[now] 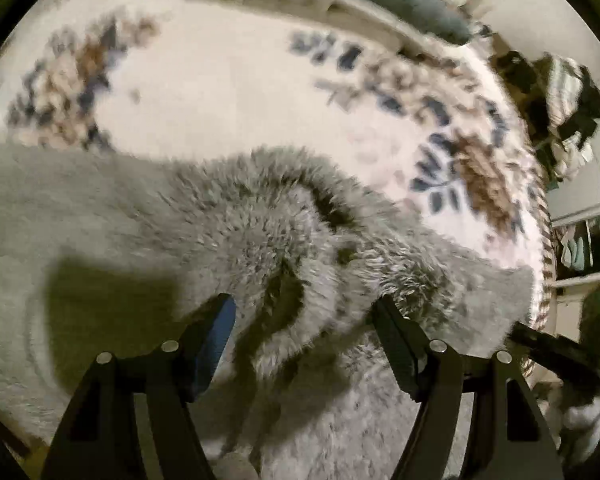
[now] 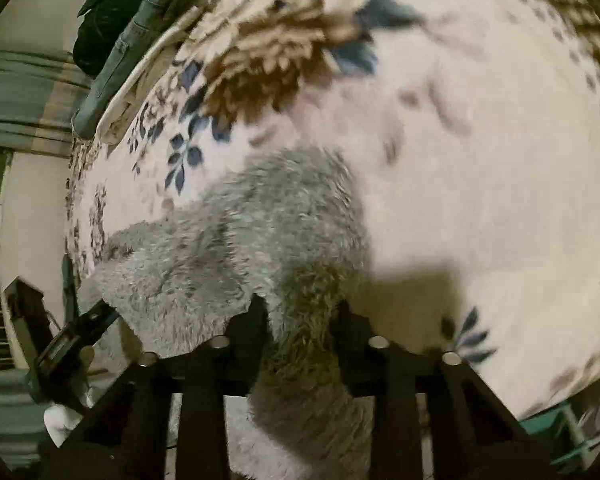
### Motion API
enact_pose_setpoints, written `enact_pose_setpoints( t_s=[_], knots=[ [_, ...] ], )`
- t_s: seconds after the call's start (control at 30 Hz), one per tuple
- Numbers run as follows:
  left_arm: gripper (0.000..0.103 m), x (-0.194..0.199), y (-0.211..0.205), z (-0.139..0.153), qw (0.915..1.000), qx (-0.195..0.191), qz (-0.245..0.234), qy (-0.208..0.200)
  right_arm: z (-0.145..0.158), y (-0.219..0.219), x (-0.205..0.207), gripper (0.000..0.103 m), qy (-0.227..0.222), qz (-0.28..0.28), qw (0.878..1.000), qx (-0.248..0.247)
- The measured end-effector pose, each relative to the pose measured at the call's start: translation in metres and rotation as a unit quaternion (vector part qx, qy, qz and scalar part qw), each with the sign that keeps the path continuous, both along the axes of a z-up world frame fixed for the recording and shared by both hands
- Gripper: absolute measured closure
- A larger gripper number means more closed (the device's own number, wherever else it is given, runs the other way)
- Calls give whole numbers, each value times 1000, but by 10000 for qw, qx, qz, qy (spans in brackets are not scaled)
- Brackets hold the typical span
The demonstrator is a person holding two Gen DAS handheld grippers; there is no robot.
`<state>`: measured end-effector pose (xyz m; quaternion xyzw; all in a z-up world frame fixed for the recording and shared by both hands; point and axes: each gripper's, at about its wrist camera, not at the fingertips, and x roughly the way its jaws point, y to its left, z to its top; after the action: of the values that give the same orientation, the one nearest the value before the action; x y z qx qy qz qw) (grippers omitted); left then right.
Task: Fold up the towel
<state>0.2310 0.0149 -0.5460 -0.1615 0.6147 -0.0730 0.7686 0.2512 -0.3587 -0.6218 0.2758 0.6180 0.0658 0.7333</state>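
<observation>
the fluffy grey shaggy towel [image 1: 148,216] lies bunched on a cream blanket with brown and blue flower print [image 1: 228,92], which seems to cover a bed. the left hand-held gripper [image 1: 304,308] stands wide open, its fingers either side of a raised fold of towel, gripping nothing yet. the right hand-held gripper [image 2: 300,312] is nearly closed, with a wad of towel [image 2: 236,240] pinched between its fingers.

to fold well, the left one probably ought to close on an edge or corner rather than the rumpled middle, and then both should pull the cloth taut and flat before laying one half over the other.

count: one towel, two hand-held grippers, one blanket, and a small pile of folded cloth [image 2: 140,52] at the blanket's far edge, number unclear.
</observation>
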Motion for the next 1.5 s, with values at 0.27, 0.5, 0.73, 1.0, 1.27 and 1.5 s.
enact_pose_setpoints(
  t_s=[0.27,0.5,0.73,1.0,1.27,1.5],
  knots=[
    [32,-9,12,-8,9992,-236,296,102,5,1,18,72,96,113,9995,-278],
    [5,-80,77,43,9964,-268,709,-389,33,11,-2,16,17,48,9958,-919],
    [5,-142,209,18,9684,-29,2481,-235,62,36,-39,15,-332,-220,9922,-1178],
    [5,-107,281,-31,9387,-432,3343,-725,35,72,-43,15,-256,-298,9907,-1306],
    [70,-81,274,-27,9407,-190,3205,-1098,30,106,-33,15,-291,-255,9899,-1362],
    [87,-104,213,76,9346,382,2684,-2304,33,113,-39,15,-290,-332,9931,-1084]
  ],
)
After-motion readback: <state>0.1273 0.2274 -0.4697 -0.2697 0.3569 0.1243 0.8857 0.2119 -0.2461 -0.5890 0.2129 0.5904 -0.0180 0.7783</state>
